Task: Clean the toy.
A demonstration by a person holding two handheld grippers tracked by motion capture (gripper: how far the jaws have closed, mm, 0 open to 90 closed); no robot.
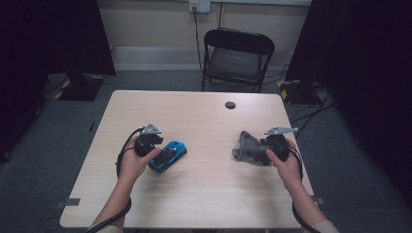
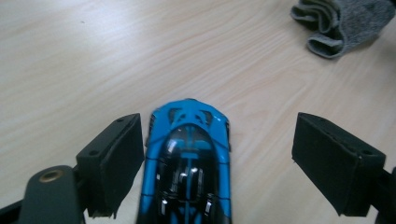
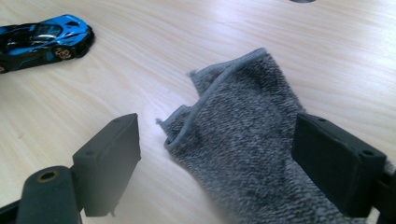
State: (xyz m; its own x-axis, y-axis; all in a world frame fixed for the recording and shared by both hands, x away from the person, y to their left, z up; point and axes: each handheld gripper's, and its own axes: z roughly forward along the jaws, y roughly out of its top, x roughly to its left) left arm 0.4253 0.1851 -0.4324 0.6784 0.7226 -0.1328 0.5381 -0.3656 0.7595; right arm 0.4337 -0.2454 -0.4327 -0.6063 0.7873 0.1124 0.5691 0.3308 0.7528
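A blue and black toy car [image 1: 167, 156] lies on the wooden table [image 1: 204, 204], left of centre. My left gripper [image 1: 156, 149] stands open just above it. In the left gripper view the car [image 2: 189, 163] lies between the jaws, close to the left pad and well apart from the right one. A crumpled grey cloth [image 1: 248, 148] lies right of centre. My right gripper [image 1: 266, 148] is open at its right edge. In the right gripper view the cloth [image 3: 247, 135] spreads between and below the wide jaws, and no pad presses on it. The car [image 3: 44, 39] shows far off.
A round cable hole [image 1: 230, 105] sits near the table's far edge. A black folding chair [image 1: 238, 56] stands beyond the table. Dark curtains hang at both sides. Bare wood lies between the car and the cloth [image 2: 341, 23] and along the near edge.
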